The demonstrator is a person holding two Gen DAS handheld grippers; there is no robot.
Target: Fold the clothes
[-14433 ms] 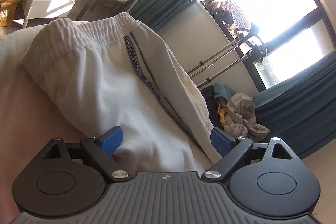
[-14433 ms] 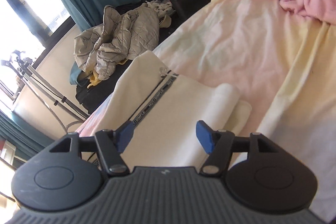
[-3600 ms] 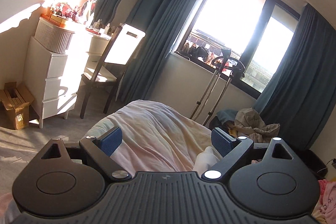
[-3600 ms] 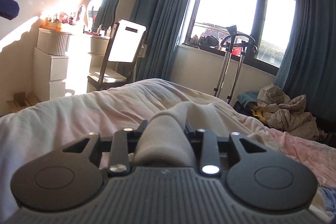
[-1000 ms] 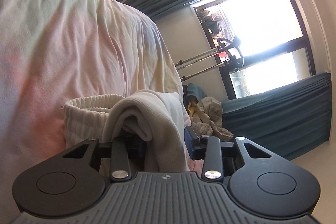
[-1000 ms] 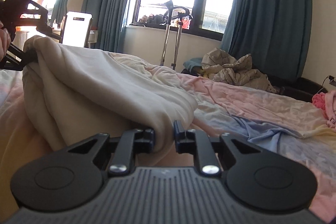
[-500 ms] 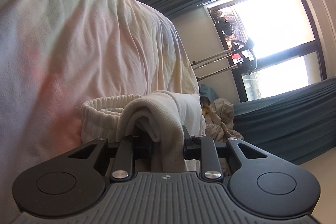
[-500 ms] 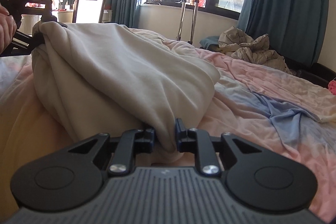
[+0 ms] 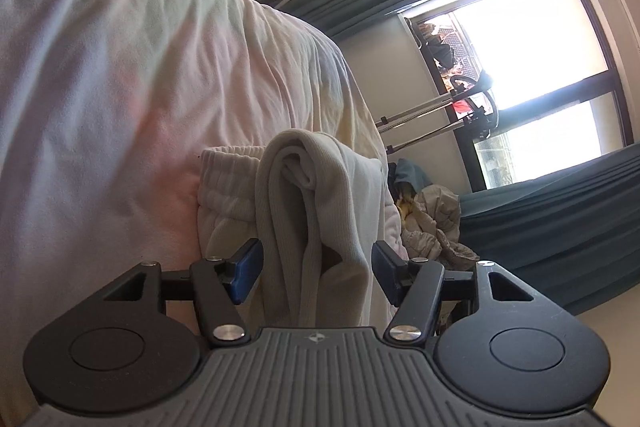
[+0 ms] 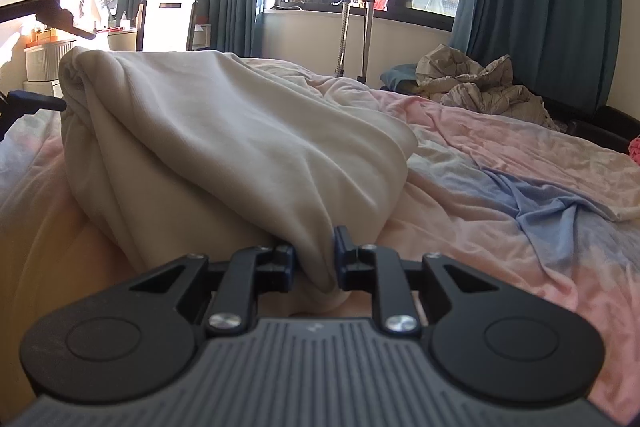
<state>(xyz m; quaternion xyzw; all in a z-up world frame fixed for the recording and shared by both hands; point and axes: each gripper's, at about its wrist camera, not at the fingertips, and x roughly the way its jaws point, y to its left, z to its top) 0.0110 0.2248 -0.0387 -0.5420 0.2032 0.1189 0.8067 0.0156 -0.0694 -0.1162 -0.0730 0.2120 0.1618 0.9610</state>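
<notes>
The folded cream sweatpants (image 10: 224,147) lie bunched on the bed sheet (image 10: 500,163). The right gripper (image 10: 315,251) pinches their near corner. The left gripper (image 9: 316,267) is opening, a fold between its pads untouched. Bare sheet stretches toward three o'clock; the crumpled jacket (image 10: 480,87) lies at one o'clock.

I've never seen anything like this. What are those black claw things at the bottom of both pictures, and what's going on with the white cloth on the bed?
Those are two hand-held grippers, one in each of a person's hands, each with a camera looking along its fingers. One picture comes from each. The cream sweatpants lie folded on the bedspread. The right gripper is pinching one edge of them. The left gripper is opening: its blue pads stand clear of the cloth that hangs between them. Across the room are crutches and a heap of clothes.
</notes>
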